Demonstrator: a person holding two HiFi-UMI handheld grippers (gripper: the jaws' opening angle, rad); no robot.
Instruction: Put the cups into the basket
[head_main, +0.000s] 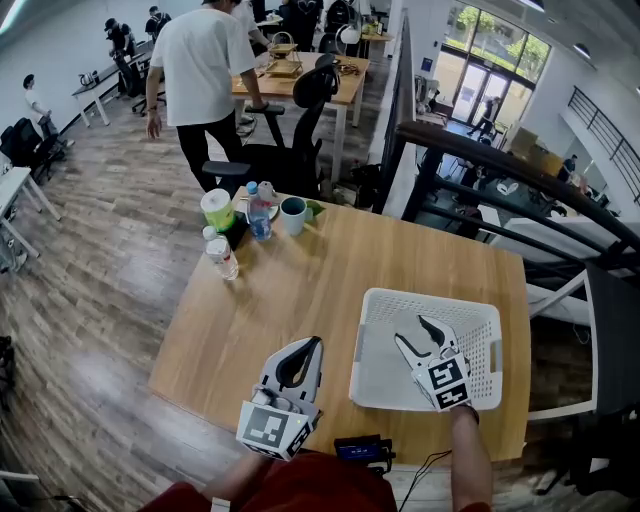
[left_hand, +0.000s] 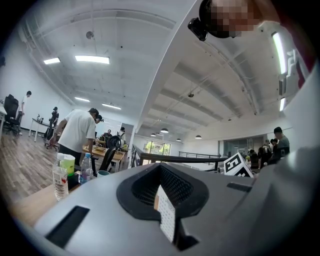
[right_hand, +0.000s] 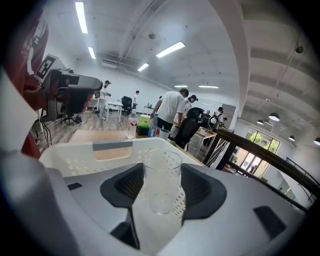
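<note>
My right gripper is over the white perforated basket, which sits on the near right part of the wooden bench. Its gripper view shows the two black pads pressed on either side of a clear glass cup, rim up, with the basket's floor and slotted wall behind it. I cannot tell whether the cup's base touches the basket floor. My left gripper is to the left of the basket, at the near edge of the bench. Its jaws are drawn together at the tips with nothing between them, and through the opening between the pads I see only a sliver of bench and basket wall. At the far left corner of the bench a teal mug stands beside a water bottle with a blue cap and a green-and-white canister. A small clear bottle stands a little nearer, well apart from the basket. A small black device lies at the near edge between my two grippers. Beyond the bench there is a black office chair and a person in a white shirt.
</note>
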